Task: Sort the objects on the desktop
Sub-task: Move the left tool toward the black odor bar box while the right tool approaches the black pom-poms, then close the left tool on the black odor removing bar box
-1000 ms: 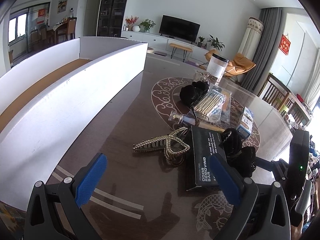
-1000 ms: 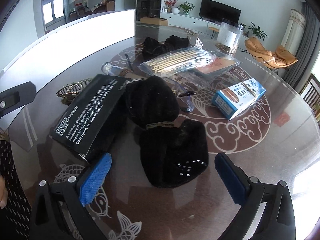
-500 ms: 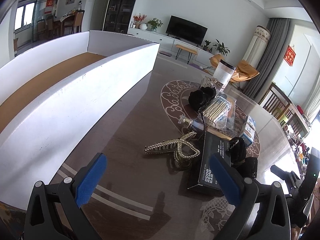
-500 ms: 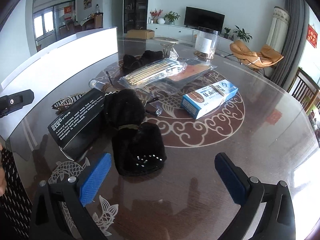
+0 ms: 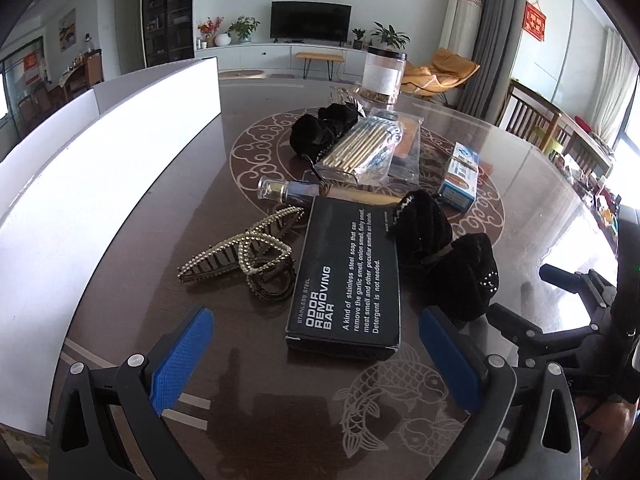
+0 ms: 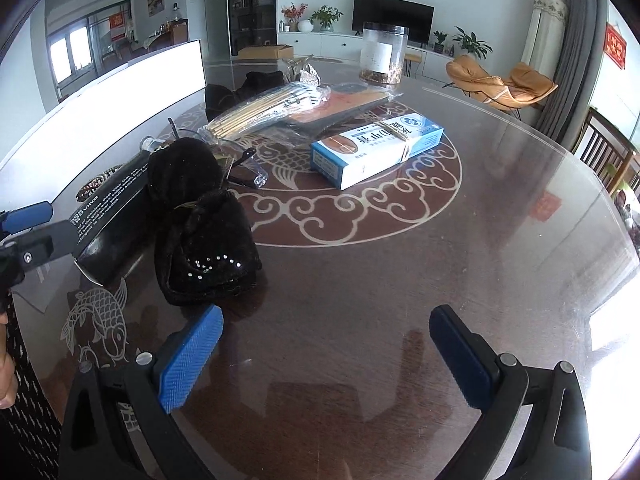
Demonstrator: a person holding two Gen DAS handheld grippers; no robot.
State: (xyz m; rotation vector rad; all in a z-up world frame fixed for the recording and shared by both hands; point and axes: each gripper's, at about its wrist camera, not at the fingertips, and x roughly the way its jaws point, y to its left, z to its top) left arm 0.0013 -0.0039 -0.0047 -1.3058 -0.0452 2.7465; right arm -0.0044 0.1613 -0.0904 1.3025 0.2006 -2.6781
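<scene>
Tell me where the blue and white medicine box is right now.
The blue and white medicine box lies flat near the table's centre in the right wrist view, right of the black velvet pouch and just in front of the bagged chopsticks.

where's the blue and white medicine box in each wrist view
Left wrist: the blue and white cardboard medicine box lies right of centre, beyond the black velvet bow.
Right wrist: it lies centre, upper half, on the table's round pattern.
Shared landmark: the clear plastic jar at the back.
</scene>
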